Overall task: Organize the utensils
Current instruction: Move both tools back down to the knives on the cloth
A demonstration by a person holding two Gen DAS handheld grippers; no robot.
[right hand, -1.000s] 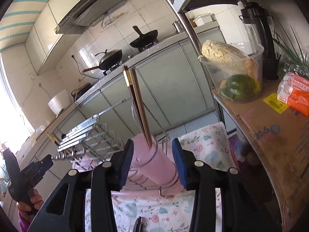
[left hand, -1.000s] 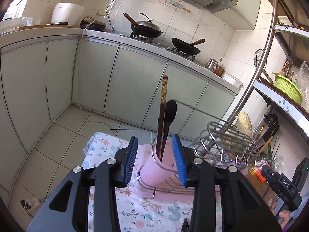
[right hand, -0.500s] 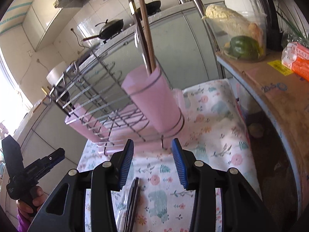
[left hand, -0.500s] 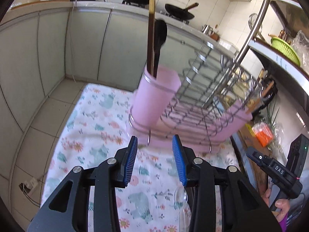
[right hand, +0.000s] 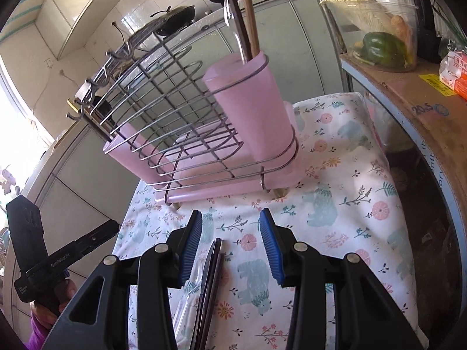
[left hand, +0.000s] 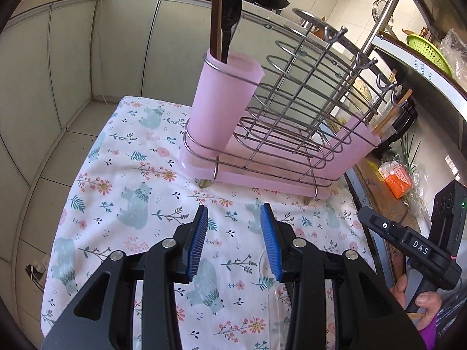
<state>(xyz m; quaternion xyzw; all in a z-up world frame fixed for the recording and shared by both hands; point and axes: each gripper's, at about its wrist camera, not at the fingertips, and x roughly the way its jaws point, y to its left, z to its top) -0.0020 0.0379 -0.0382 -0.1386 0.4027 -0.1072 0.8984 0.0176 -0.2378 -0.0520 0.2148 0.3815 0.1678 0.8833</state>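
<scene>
Looking down from the left wrist, the view now takes in the flower-printed cloth on the tabletop [left hand: 122, 192], where a second ago it faced the kitchen cabinets over the pink plastic utensil cup [left hand: 221, 102]; the tongs have come down and tipped toward the cloth, which I read as lining up the next pick. The left tongs [left hand: 233, 242] stand spread with nothing between the blue pads [left hand: 198, 242]. The cup sits in the near end of the wire-and-pink drying rack [left hand: 292, 134], well ahead of the tongs, and holds dark brown chopsticks [left hand: 216, 14] and a black spoon [left hand: 230, 11]. A clear plastic spoon [left hand: 273, 294] lies on the cloth just beside the right-hand pad, partly hidden by it.

From the right wrist, the same drop shows: the rack has slid up the picture and the cloth fills the lower part. The right tongs [right hand: 230, 242] are spread and empty. A pair of dark chopsticks [right hand: 211, 280] lies flat on the cloth between the jaws, toward the left pad, not pinched. The clear spoon [right hand: 192, 288] lies beside them, under the left finger. Both loose utensils probably belong in the cup.
</scene>
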